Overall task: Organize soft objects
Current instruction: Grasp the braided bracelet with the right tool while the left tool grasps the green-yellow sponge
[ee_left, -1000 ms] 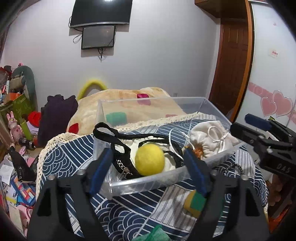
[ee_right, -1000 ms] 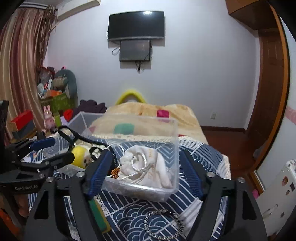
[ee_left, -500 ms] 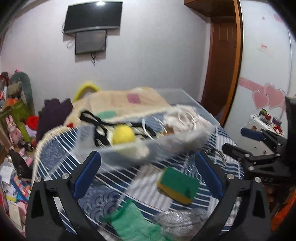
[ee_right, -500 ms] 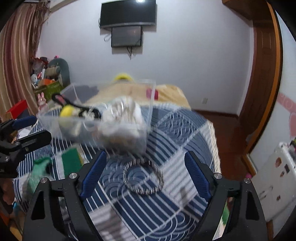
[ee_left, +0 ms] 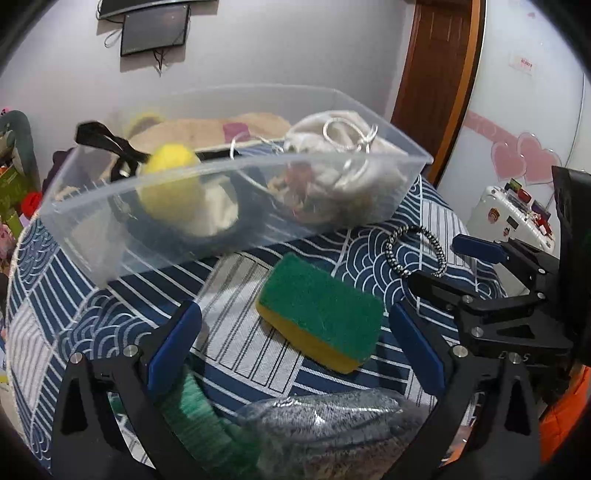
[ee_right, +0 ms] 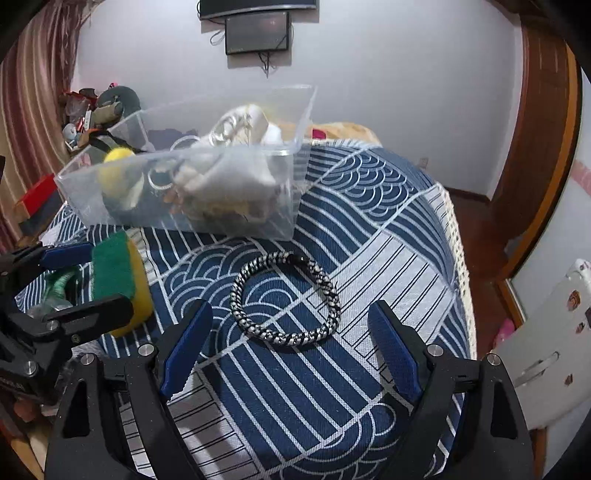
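Observation:
A clear plastic bin stands on the blue patterned cloth. It holds a yellow ball, a white drawstring pouch and a black strap. In front of it lie a green and yellow sponge, a braided black and white ring, a green cloth and a grey cloth. My left gripper is open, just short of the sponge. My right gripper is open, just short of the ring.
A dark screen hangs on the back wall. A wooden door is at the right. Toys and boxes pile up at the left. A white case stands at the far right beyond the cloth's edge.
Both grippers have pulled back from the bin and dropped lower. Their jaws have opened wider. The sponge, ring and cloths have come into view in front of them.

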Motion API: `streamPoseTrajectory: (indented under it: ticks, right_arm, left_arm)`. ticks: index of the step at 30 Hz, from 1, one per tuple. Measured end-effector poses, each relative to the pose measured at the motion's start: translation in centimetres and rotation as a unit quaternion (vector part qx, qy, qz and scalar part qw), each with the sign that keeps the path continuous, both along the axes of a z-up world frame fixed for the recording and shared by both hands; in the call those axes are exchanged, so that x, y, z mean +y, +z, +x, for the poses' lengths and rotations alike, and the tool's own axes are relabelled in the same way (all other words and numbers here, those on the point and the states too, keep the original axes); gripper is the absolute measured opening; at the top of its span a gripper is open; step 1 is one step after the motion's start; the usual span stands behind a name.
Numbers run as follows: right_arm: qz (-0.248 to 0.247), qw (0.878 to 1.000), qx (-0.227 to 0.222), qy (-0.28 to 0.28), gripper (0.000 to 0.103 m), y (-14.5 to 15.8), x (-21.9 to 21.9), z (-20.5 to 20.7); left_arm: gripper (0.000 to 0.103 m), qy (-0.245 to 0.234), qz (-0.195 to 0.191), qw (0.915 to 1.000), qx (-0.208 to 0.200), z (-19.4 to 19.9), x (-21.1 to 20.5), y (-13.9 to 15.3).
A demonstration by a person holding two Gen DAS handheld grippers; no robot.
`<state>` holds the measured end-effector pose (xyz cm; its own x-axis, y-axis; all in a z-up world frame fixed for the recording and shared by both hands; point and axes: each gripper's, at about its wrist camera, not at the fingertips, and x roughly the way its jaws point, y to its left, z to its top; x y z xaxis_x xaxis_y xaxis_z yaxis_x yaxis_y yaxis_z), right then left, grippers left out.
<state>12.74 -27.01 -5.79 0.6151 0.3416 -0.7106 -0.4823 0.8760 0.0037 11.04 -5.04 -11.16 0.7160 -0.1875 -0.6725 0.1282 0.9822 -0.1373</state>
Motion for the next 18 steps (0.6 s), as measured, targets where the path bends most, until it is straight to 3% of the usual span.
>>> streamPoseTrajectory:
  ticks: [2,3,6,8,10,12,18]
  right_arm:
    - [0.002,1.0,0.006,0.001,0.083,-0.3,-0.1,0.1]
    - [0.002,1.0,0.004,0.001,0.081,-0.3,0.0,0.1]
    - [-0.006,1.0,-0.007,-0.002,0.056,-0.1,0.2,-0.2]
    - [-0.007,1.0,-0.012,-0.002,0.043,0.0,0.1,-0.4]
    - [-0.006,1.0,-0.015,-0.002,0.024,0.2,0.1,-0.5]
    - [-0.002,1.0,-0.015,0.001,0.015,0.3,0.1,-0.5]
    - [0.011,0.999,-0.032,0.012,0.012,1.1,0.3,-1.1]
  left_arm:
    - [0.1,-0.006,-0.008,0.9999,0.001,0.1,0.0,-0.3]
    - [0.092,-0.006,-0.014,0.9999,-0.002,0.1,0.1,-0.4]
    - [0.072,-0.024,-0.028,0.9993,0.003,0.1,0.2,-0.5]
    - [0.066,-0.031,-0.031,0.9991,0.001,-0.1,0.0,-0.6]
    - [0.065,-0.034,-0.02,0.9992,-0.007,-0.4,-0.5,-0.4]
    - [0.063,-0.033,-0.007,0.9992,-0.02,-0.9,-1.0,-0.3]
    - [0.062,-0.018,0.001,0.9984,-0.054,-2.2,-0.4,1.4]
